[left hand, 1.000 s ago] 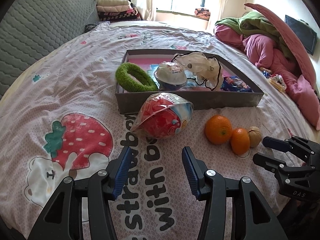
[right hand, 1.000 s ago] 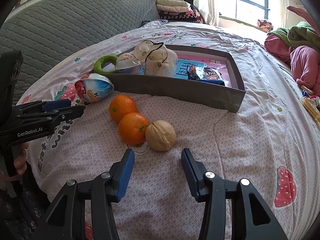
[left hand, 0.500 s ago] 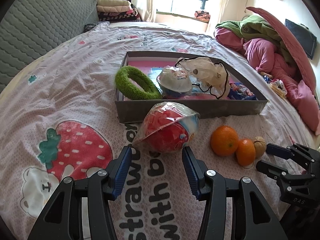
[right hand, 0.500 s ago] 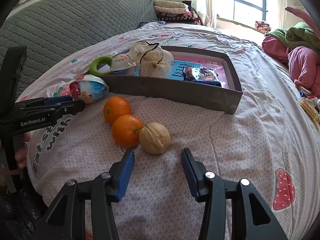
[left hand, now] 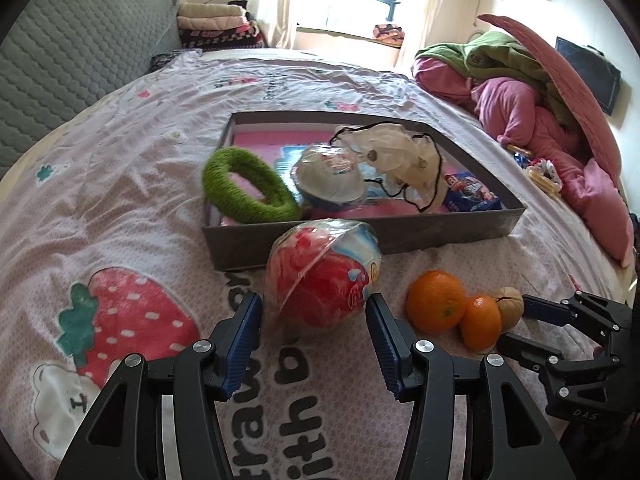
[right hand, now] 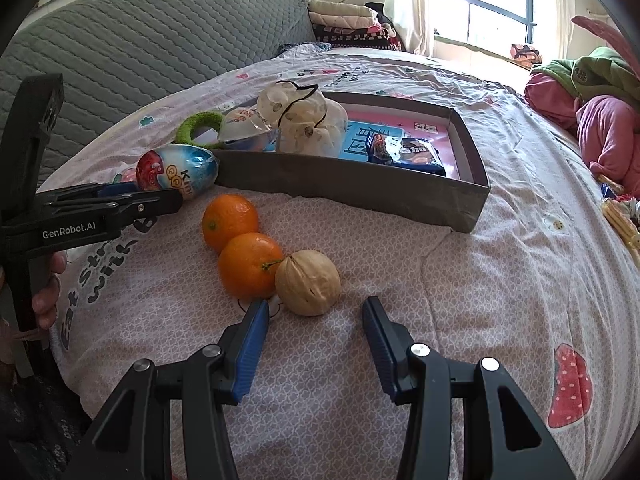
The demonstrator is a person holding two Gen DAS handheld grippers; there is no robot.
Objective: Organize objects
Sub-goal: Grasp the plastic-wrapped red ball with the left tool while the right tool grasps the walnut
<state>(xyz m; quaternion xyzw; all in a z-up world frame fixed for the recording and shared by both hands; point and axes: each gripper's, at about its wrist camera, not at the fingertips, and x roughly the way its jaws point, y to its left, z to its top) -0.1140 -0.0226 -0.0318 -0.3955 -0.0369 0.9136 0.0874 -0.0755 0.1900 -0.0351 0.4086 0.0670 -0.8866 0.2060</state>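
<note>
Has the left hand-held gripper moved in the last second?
Yes. The left hand-held gripper has advanced toward the grey box; its open fingers now flank the wrapped toy egg, which earlier lay well ahead of them.

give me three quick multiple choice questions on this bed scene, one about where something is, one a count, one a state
1. Where is the green ring?
A. leaning on the grey box's corner
B. beside the walnut
C. in the right gripper

2. How many oranges lie on the bedsheet?
A. one
B. two
C. four

3. How do the left gripper jaws stand?
A. shut on the toy egg
B. shut, holding nothing
C. open, either side of the toy egg

Answers:
1 A, it rests on the grey box rim.
2 B, one orange and a second orange sit by the walnut.
3 C, gaps show between the pads and the toy egg.
</note>
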